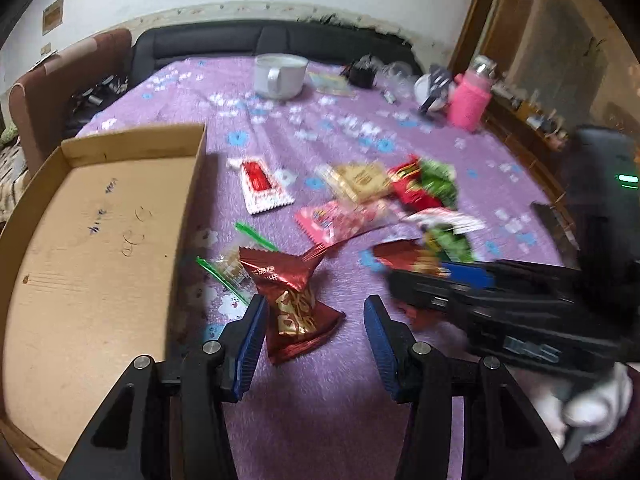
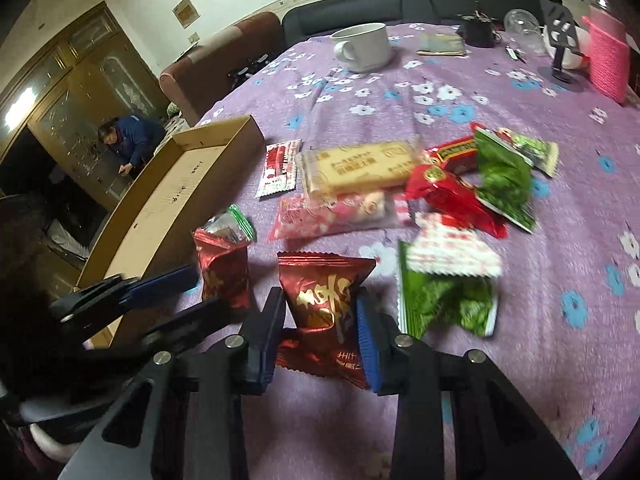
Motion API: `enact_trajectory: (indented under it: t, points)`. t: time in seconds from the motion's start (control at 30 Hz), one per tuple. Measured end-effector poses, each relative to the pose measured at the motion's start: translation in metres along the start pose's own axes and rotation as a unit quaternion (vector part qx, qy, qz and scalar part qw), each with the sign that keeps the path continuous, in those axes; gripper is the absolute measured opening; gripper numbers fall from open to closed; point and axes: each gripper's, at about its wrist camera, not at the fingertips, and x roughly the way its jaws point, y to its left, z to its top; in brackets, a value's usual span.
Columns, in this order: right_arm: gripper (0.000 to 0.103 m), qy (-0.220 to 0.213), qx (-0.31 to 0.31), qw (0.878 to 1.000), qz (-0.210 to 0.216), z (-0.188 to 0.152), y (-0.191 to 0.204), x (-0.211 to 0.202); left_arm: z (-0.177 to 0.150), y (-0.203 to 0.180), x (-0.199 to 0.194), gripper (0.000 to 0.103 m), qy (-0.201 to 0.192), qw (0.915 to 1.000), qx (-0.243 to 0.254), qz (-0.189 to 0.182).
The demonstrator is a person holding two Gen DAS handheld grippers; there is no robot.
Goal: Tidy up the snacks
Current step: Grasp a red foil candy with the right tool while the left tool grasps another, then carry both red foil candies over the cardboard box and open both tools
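Right wrist view: right gripper (image 2: 320, 322) clenched on a dark red packet (image 2: 326, 300), pads pressing both sides, ready to carry it to the box (image 2: 132, 236).
Left gripper (image 1: 314, 326): released, jaws straddling another red packet (image 1: 294, 300) just right of the box (image 1: 96, 216).
Box: empty, beside the snack pile (image 2: 400, 192) for short transfers.
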Motion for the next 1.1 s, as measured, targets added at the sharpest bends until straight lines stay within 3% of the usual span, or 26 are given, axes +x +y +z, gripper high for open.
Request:
enact_trajectory:
  t: [0.07, 0.2, 0.23, 0.5, 0.6, 0.93, 1.1]
  points:
    - [0.033, -0.002, 0.006, 1.000, 0.004, -0.003, -0.004, -0.003, 0.003, -0.006, 0.010, 0.052, 0.004, 0.9994, 0.012, 0.032]
    - [0.033, -0.001, 0.010, 1.000, 0.009, -0.007, -0.006, -0.006, 0.005, -0.006, 0.026, 0.047, 0.012, 0.9995, 0.009, 0.029]
    - [0.033, -0.001, 0.009, 1.000, 0.010, -0.008, -0.006, -0.007, 0.004, -0.004, 0.025, 0.031, 0.004, 0.9995, 0.009, 0.029]
    - [0.033, -0.020, -0.012, 1.000, 0.016, -0.013, 0.009, -0.026, -0.002, 0.022, -0.017, 0.028, -0.038, 0.9975, -0.050, -0.034]
    - [0.034, -0.022, -0.024, 0.999, 0.028, -0.012, 0.024, -0.031, -0.008, 0.038, -0.040, 0.028, -0.058, 0.9951, -0.070, -0.039]
    - [0.034, 0.011, -0.094, 0.992, 0.079, 0.000, 0.120, 0.001, -0.037, 0.136, -0.093, 0.028, -0.108, 0.9821, -0.145, 0.054]
    - [0.034, 0.034, -0.131, 0.986, 0.099, 0.004, 0.168, 0.028, -0.049, 0.173, -0.095, 0.029, -0.104, 0.9760, -0.171, 0.085]
